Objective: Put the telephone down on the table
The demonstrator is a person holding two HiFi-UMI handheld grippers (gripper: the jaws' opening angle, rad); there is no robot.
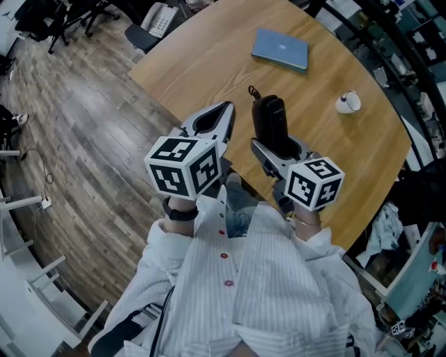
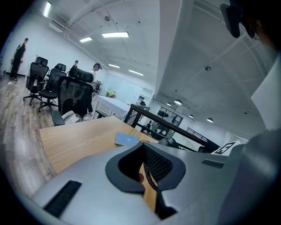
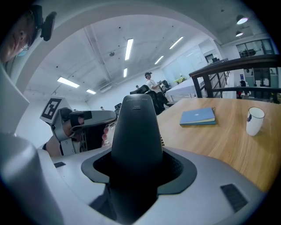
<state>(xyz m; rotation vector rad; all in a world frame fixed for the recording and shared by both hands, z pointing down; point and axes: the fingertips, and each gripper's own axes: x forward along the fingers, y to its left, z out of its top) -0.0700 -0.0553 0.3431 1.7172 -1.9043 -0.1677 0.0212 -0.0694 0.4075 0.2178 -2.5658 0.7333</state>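
A black telephone handset (image 1: 270, 122) stands upright between the jaws of my right gripper (image 1: 279, 148), which is shut on it above the near part of the round wooden table (image 1: 209, 63). In the right gripper view the handset (image 3: 136, 132) fills the middle and its lower end is hidden in the jaws. A short black cord loop (image 1: 252, 91) sticks out at its far end. My left gripper (image 1: 221, 120) hovers just left of the handset, shut, with nothing in it. The left gripper (image 3: 83, 121) also shows in the right gripper view, at the left.
A blue notebook (image 1: 280, 49) lies at the table's far side, and a white cup (image 1: 348, 102) stands to the right. Beyond the table's left edge is wood floor with office chairs (image 2: 72, 94); one chair holds a white desk phone (image 1: 159, 19).
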